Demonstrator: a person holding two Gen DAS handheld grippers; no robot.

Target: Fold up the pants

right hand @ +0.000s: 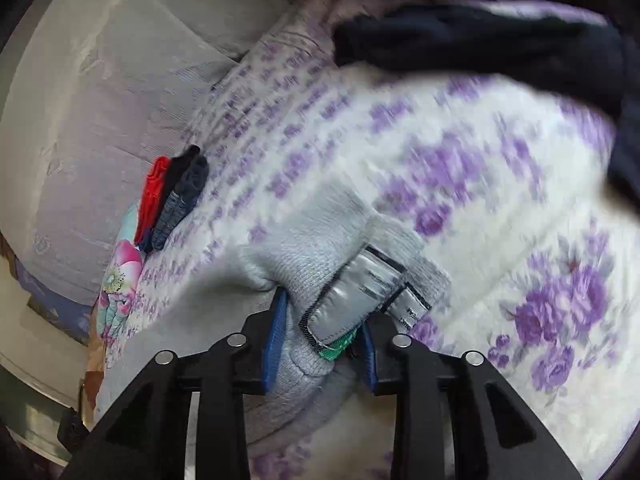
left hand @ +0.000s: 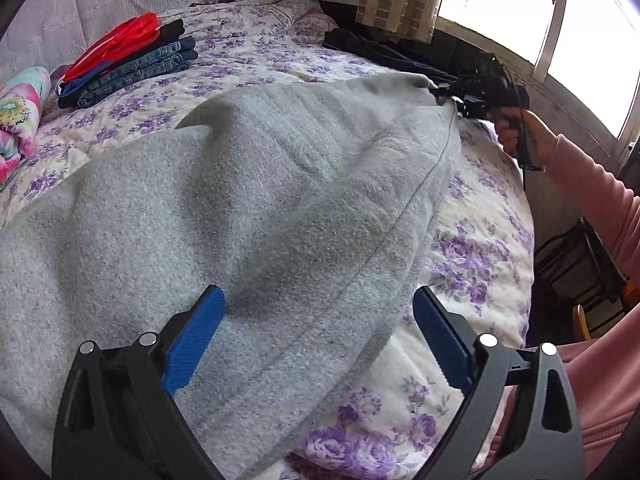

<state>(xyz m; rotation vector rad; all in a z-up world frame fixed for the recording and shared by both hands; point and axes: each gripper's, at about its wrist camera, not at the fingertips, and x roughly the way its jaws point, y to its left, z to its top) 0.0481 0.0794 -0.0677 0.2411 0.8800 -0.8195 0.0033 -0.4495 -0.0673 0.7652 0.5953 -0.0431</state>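
We hold the grey fleece pants [left hand: 248,208] over the bed [left hand: 472,248], inside-out by the look of the fuzzy face and the care labels [right hand: 360,292] showing at the edge. Our right tool [right hand: 320,344] is clamped on a bunched end of the cloth, right where the labels are sewn, which we judge to be the waistband; in the left wrist view that corner [left hand: 428,84] is lifted and pulled away to the far side, so the fabric rises in a slack sheet instead of lying flat. We take this grip to be for spreading the garment before any fold.

Our left tool [left hand: 320,336] hangs just above the near part of the pants with its blue pads wide apart, gripping nothing; it seems poised to take a second hold along the seam.

A stack of folded clothes [left hand: 132,60] sits well apart near the headboard, likely where finished pieces go, and a dark garment [right hand: 480,52] lies at the far side.
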